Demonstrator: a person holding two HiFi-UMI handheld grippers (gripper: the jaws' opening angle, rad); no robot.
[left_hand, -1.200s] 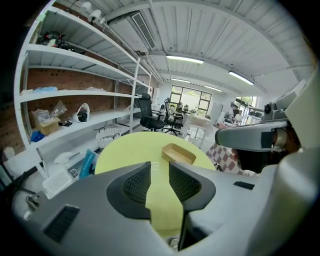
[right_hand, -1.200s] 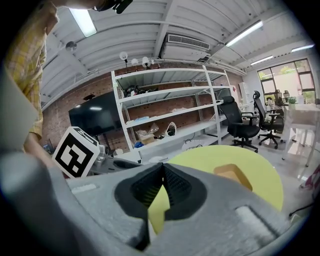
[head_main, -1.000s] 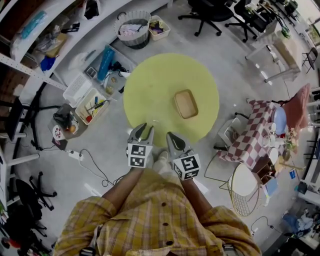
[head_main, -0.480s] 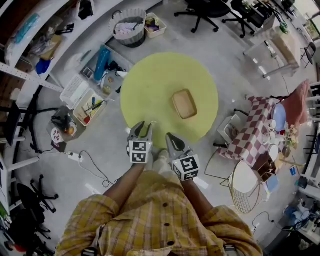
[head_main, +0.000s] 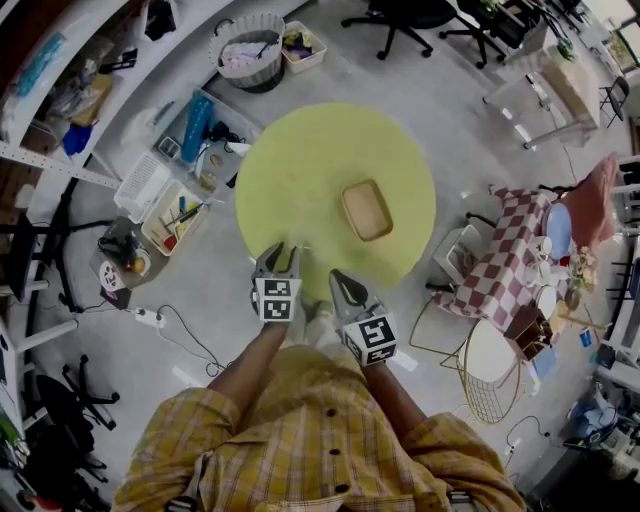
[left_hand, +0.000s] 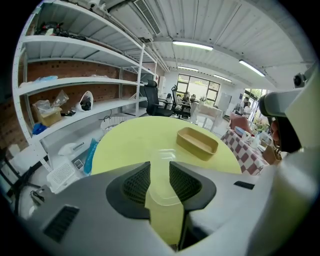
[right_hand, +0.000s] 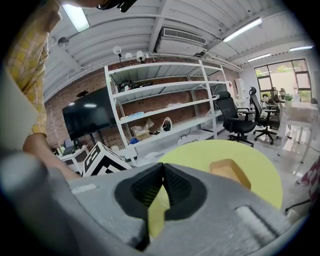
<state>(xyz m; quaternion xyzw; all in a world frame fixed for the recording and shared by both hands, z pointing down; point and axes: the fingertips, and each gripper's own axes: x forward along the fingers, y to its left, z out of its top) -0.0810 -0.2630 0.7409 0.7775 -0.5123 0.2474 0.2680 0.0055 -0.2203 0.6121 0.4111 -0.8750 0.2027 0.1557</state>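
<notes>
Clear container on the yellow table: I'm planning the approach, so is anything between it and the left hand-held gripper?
Nothing visible does. The clear container sits on the yellow table just ahead of the open left hand-held gripper; the tan tray lies farther back.

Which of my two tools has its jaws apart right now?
The left tool: its jaws stand apart, yellow table showing between them. The right tool has its jaws meeting at the tips.

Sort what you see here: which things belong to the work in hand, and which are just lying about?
In hand: left gripper, right gripper, clear dish, tan tray, yellow table.

Lying about: basket, office chair, checked cloth, floor bins.
</notes>
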